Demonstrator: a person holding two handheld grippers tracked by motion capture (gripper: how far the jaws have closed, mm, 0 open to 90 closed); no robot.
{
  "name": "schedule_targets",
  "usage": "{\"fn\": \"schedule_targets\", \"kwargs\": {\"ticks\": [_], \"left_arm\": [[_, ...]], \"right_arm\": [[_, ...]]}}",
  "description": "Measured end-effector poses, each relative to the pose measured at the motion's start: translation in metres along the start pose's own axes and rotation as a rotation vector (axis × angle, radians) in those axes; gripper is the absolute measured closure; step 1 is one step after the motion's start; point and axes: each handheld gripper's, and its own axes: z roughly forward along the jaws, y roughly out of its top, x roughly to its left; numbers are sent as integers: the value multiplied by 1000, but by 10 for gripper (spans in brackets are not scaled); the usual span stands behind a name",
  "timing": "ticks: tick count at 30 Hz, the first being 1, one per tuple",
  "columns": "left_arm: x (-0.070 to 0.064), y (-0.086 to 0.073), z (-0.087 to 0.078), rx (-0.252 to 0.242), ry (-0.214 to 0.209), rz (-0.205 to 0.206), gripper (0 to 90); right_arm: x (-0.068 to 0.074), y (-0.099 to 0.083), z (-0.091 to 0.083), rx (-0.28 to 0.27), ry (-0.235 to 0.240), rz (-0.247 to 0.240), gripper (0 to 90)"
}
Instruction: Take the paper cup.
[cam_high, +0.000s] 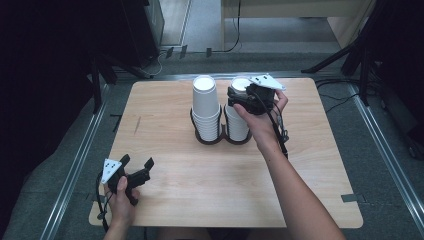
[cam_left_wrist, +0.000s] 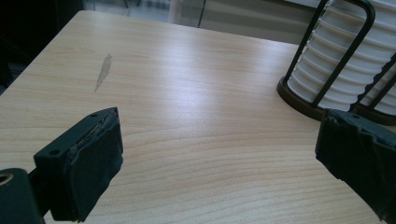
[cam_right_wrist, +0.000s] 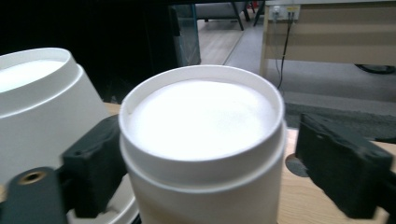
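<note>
Cups are sitting upside down in two nested stacks in a dark wire holder (cam_high: 220, 140) at the table (cam_high: 175, 200) middle, bases up. Left stack (cam_high: 205, 107) is standing taller, right stack (cam_high: 237, 122) shorter. Holder's uprights are keeping both stacks vertical and side by side, so a top cup can be lifted straight off.

Right gripper (cam_high: 240, 97) is reaching at the right stack's top, jaws spread and straddling the top cup (cam_right_wrist: 203, 140). In the right gripper view one pad looks touching or nearly touching the cup's side, the other standing clearly apart, so nothing is being pinched yet. It is coming in at the upper wall below the base rim, likely because that is the only part free of the cups beneath. Left stack (cam_right_wrist: 42, 107) is leaning close beside, so little room on that side.

Left gripper (cam_high: 136, 167) is resting low near the table's front left corner, jaws spread wide, holding nothing. In its own view it is pointing toward the holder (cam_left_wrist: 299, 100) and cups (cam_left_wrist: 336, 60), well apart from them, apparently waiting out of the way.

Likely step in hand: closing on the top cup to pull it off.
</note>
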Motion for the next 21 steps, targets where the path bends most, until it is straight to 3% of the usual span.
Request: {"fn": "schedule_targets", "kwargs": {"ticks": [1,2,5,10,21], "left_arm": [[0,0,0,0,0,0,7],[0,0,0,0,0,1,8],[0,0,0,1,0,2,8],[0,0,0,0,-2,1,8],[-1,0,1,0,0,5,8]], "right_arm": [[4,0,-1,-18,2,-32,232],[7,0,-1,-23,-15,-52,237],[9,2,-3,-25,-30,-59,243],[11,13,-15,-79,-10,-94,245],[15,47,-51,-180,38,-85,246]]}}
